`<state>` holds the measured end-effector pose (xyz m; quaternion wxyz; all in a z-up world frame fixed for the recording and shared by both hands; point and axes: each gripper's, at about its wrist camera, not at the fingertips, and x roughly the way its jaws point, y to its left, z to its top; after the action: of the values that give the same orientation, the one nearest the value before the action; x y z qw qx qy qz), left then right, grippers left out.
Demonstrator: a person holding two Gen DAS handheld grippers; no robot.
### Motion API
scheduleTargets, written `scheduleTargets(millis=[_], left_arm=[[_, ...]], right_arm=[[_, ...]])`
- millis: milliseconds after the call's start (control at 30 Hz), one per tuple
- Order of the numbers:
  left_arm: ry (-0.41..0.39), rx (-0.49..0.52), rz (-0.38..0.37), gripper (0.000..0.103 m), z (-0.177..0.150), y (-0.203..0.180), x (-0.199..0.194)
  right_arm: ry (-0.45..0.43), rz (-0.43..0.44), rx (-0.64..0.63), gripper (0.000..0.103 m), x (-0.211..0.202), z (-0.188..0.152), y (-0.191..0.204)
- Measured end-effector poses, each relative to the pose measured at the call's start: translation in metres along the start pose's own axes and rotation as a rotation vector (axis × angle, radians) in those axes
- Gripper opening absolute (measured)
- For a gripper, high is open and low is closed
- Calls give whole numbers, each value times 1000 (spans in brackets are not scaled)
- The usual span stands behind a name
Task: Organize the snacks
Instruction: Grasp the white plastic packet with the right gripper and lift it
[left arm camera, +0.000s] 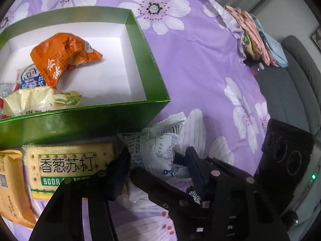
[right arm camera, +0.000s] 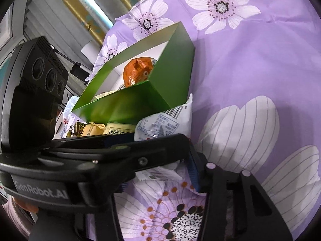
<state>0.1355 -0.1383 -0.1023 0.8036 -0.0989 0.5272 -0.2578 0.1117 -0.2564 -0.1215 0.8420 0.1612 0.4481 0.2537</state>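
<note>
A: Snacks sit partly in the green box (left arm camera: 128, 118), which lies open on a purple bedsheet (left arm camera: 200, 64) printed with big white flowers. Inside it, on the white floor, an orange packet (left arm camera: 64, 58) lies crumpled above a pale yellow packet (left arm camera: 38, 100) and a blue-and-white one (left arm camera: 30, 78).

B: And outside the box?

A: Right against its near wall, on the sheet, a soda cracker pack (left arm camera: 68, 164) with Chinese lettering, a yellow-orange packet (left arm camera: 12, 184) beside it at the left, and a white snack packet (left arm camera: 158, 150) printed with a barcode.

B: The grippers?

A: The left gripper (left arm camera: 160, 166) has its dark blue pads on either side of the white snack packet, clamped on it. The right gripper (right arm camera: 156, 170) also closes on that same white packet from the other side; the left tool's arm crosses in front of it, so one pad is mostly hidden, but the packet appears pinched between them.

B: The room?

A: Past the bed's edge in the left wrist view, a stack of folded patterned cloth (left arm camera: 258, 38) rests at the corner, next to a grey sofa (left arm camera: 297, 76). The right wrist view shows a curtain (right arm camera: 84, 6) with gold trim beyond the bed.
</note>
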Motion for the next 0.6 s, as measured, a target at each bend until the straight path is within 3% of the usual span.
scheduleTargets(millis=[167,600], left_arm=[[-46,41,-1,55,-4,-12,-19],[-197,111,52,55,-18,-37,-74]], right_arm=[[-42,-33,-66,45,-16,0,14],[-164,20,-179,46,-56,1,46]])
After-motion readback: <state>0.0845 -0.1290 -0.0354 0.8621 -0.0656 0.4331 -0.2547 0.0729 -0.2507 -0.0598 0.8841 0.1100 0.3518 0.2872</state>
